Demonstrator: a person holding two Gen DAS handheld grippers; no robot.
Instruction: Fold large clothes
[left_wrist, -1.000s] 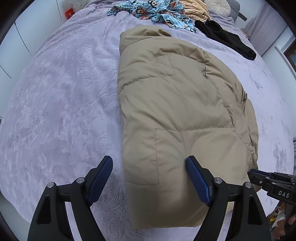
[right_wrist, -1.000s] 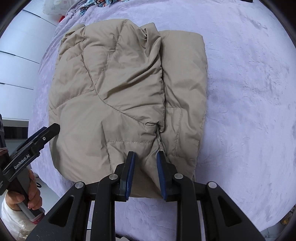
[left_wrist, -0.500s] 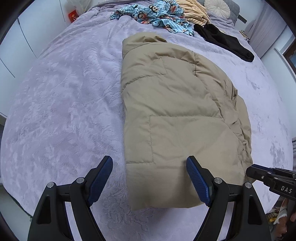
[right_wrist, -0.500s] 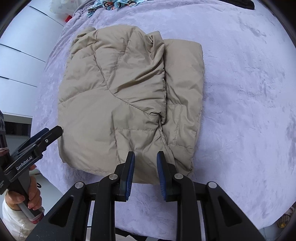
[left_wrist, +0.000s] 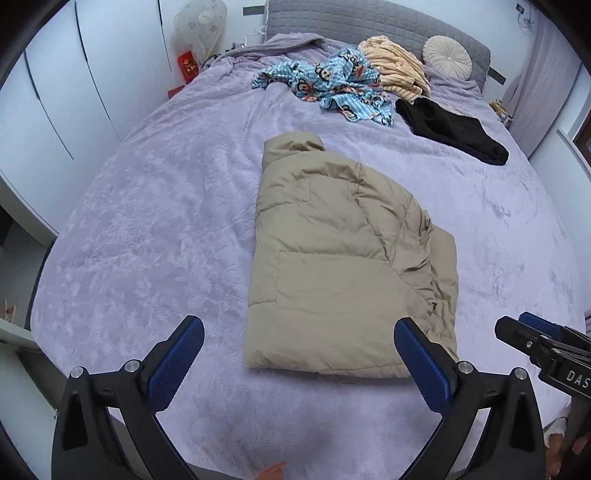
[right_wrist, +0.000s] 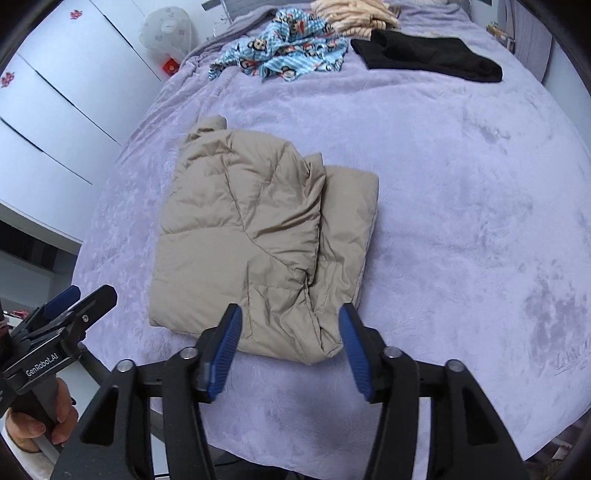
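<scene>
The beige puffer jacket (left_wrist: 343, 258) is lying folded into a compact rectangle near the foot of the bed (left_wrist: 147, 221), on its lilac plush blanket. The left hand-held gripper (left_wrist: 299, 354) is hovering above the near edge, its jaws opening wide with nothing pinched between them. The right hand-held gripper (right_wrist: 290, 343) is hanging over the jacket's near corner, its jaws also opening and gripping nothing. Farther up the bed, a blue monkey-print garment (left_wrist: 332, 85), a striped cream garment (left_wrist: 395, 66) and a black garment (left_wrist: 454, 129) are lying in a loose row.
</scene>
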